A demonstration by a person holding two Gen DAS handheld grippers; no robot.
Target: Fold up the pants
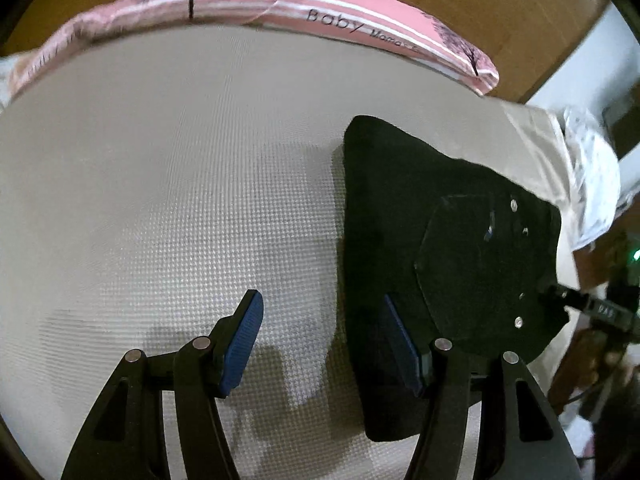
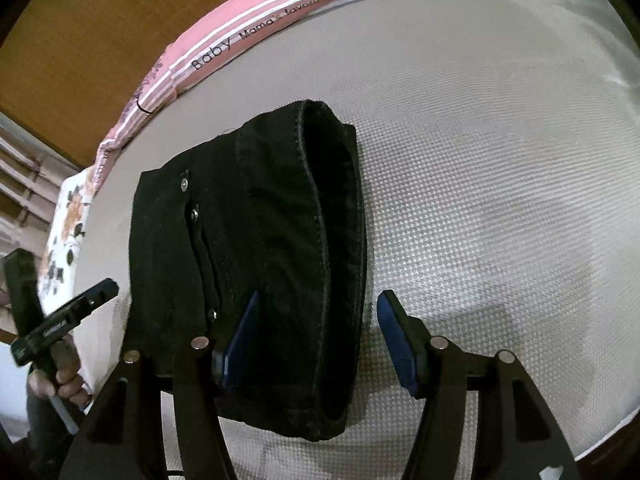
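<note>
Right wrist view: folded black pants point(image 2: 256, 264) flat on white mattress point(image 2: 500, 200), right gripper point(image 2: 316, 336) above pants, jaws spread, empty. Left gripper point(image 1: 324, 340) beside pants, jaws spread, empty. Pink pillow point(image 1: 344, 12) beyond pants.

You've got a white waffle-textured mattress cover point(image 1: 160, 168) filling most of both views, w/ soft shadows near the bottom edge. Along its far side lies a pink striped cloth point(image 1: 280, 0) printed "Baby", also seen from the right wrist point(image 2: 224, 48). Behind that, a brown wood headboard point(image 2: 80, 40). A floral-print sheet point(image 2: 66, 224) hangs at the mattress edge on the left of the right-wrist view. Light is dim, indoor.
</note>
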